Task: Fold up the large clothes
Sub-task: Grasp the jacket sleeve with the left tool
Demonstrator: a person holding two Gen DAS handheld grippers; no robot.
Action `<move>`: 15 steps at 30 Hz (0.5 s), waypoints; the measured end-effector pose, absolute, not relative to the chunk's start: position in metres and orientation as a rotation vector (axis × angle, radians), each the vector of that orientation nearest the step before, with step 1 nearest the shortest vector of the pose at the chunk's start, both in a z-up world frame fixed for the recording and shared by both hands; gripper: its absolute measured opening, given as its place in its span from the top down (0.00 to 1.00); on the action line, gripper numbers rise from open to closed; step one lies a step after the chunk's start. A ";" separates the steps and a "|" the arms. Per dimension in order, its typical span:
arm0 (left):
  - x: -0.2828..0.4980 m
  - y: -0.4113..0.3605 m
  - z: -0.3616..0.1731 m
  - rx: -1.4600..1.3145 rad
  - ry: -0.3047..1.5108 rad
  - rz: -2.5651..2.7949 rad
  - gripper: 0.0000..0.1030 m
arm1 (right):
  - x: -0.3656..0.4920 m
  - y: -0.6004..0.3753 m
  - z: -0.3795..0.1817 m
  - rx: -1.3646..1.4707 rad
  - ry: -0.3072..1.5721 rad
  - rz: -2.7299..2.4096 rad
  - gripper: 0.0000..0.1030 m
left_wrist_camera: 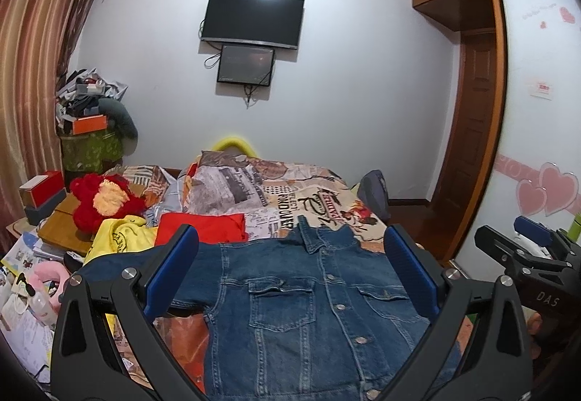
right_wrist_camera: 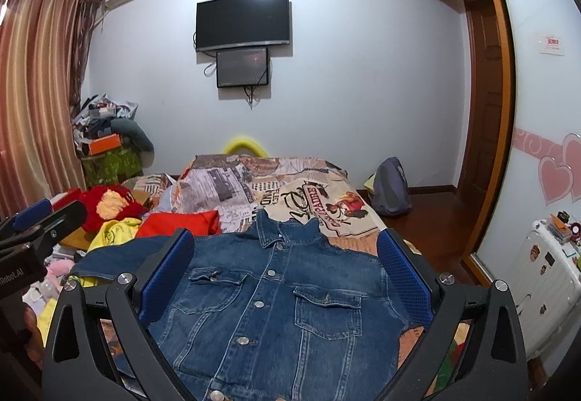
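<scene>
A blue denim jacket [left_wrist_camera: 301,306] lies buttoned, front up, flat on the bed, collar pointing away; it also shows in the right wrist view [right_wrist_camera: 276,303]. Its left sleeve stretches out to the left. My left gripper [left_wrist_camera: 290,266] is open, held above the jacket's chest, empty. My right gripper [right_wrist_camera: 287,266] is open too, above the jacket, empty. The right gripper's body shows at the right edge of the left wrist view [left_wrist_camera: 526,255]; the left gripper's body shows at the left of the right wrist view [right_wrist_camera: 40,230].
The bed has a printed quilt [left_wrist_camera: 290,190]. A red garment [left_wrist_camera: 203,226], a yellow garment [left_wrist_camera: 120,241] and a red plush toy [left_wrist_camera: 101,201] lie left of the jacket. Clutter and boxes fill the left floor. A backpack [right_wrist_camera: 390,186] and white suitcase [right_wrist_camera: 544,288] stand at right.
</scene>
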State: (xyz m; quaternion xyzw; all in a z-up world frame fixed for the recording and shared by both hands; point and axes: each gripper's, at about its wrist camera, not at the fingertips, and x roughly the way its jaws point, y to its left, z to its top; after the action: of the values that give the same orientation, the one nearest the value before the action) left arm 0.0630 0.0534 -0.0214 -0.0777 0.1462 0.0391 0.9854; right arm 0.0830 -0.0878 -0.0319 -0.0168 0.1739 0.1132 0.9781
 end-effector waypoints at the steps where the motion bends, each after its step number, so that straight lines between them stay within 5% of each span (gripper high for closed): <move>1: 0.066 0.056 -0.023 -0.157 0.294 0.082 0.01 | 0.088 -0.085 -0.033 -0.038 0.359 0.230 0.03; 15: 0.123 0.162 -0.057 -0.188 0.344 0.344 0.01 | 0.164 -0.038 -0.065 -0.139 0.436 0.288 0.03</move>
State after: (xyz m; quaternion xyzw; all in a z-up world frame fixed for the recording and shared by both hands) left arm 0.1228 0.1624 -0.0574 -0.0932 0.1701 0.1700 0.9662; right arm 0.1639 -0.0383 -0.0649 -0.0688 0.2153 0.1422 0.9637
